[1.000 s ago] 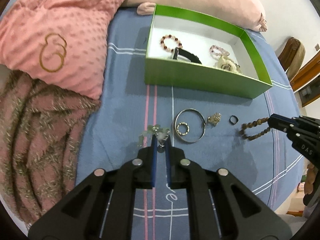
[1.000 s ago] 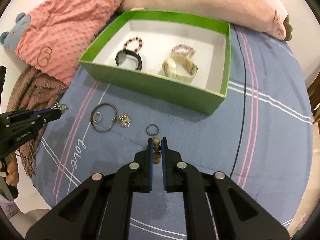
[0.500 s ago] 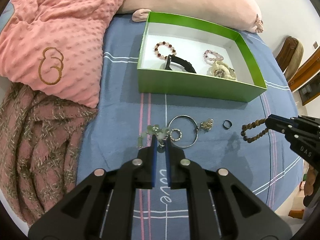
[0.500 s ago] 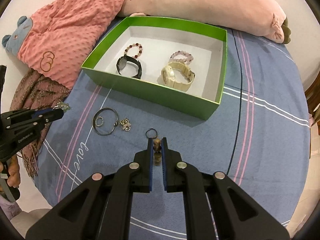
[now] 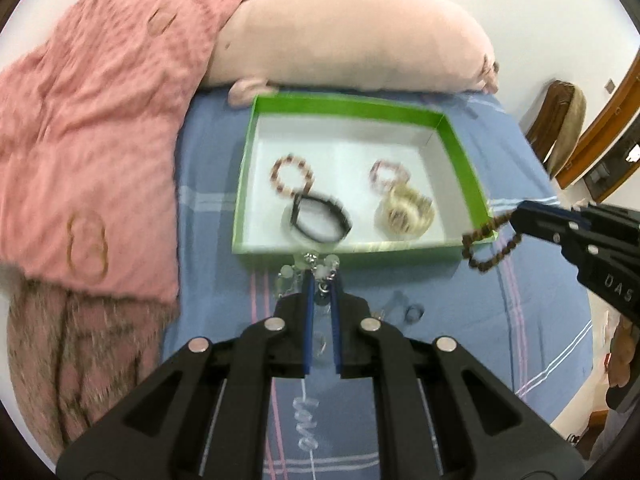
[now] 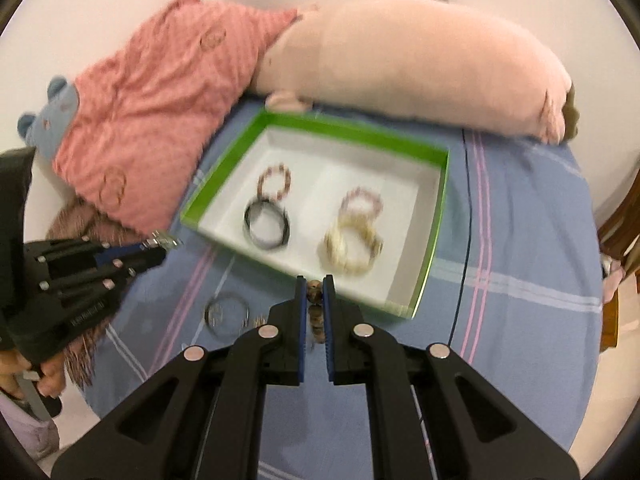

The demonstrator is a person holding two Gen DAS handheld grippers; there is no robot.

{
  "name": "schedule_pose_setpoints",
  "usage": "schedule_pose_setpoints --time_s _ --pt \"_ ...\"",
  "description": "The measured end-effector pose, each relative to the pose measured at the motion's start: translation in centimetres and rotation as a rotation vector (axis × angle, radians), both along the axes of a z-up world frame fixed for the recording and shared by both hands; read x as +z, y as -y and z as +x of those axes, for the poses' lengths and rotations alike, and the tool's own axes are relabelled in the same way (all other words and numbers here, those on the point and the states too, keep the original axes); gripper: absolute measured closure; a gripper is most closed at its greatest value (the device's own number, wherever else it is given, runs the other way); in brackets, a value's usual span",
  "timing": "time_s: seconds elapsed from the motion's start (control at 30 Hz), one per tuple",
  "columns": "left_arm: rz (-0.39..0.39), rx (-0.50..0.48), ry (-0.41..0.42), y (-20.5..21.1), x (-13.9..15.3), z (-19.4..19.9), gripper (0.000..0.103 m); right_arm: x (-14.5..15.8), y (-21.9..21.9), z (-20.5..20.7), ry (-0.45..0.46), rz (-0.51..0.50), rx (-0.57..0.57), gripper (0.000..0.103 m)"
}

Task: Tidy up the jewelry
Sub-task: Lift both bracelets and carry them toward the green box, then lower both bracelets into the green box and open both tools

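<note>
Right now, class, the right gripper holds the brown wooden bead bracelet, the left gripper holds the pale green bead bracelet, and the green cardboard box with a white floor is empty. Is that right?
Not quite. The green cardboard box is not empty: the right wrist view shows two bead bracelets and two watches inside. The right gripper does hold the brown wooden bead bracelet, and the left gripper the pale green bead bracelet.
</note>
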State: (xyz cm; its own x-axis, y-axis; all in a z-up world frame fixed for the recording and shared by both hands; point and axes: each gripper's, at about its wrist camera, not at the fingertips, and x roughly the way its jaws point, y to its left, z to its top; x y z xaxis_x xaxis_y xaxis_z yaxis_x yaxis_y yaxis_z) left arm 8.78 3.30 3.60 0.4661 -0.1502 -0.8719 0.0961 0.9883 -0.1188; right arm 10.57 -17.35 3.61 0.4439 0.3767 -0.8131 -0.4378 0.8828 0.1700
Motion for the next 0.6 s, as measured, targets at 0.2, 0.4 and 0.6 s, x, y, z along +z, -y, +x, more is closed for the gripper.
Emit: schedule_pose_setpoints --time_s 0.2,0.4,0.6 --pt "-0.02 -0.03 0.008 1.4 0.5 4.9 0.095 2.0 -0.3 4.9 0.051 0.018 -0.022 0.096" --pt "-0.009 -0.048 -0.028 3.0 -1.1 10.2 0.095 0.3 -0.9 9.3 0.029 -0.031 -0.041 0.096" --pt "-0.011 -0.059 -0.086 4.4 -4.0 13.9 0.095 -3.5 -0.9 12.6 -0.033 -0.081 -0.076 0.096"
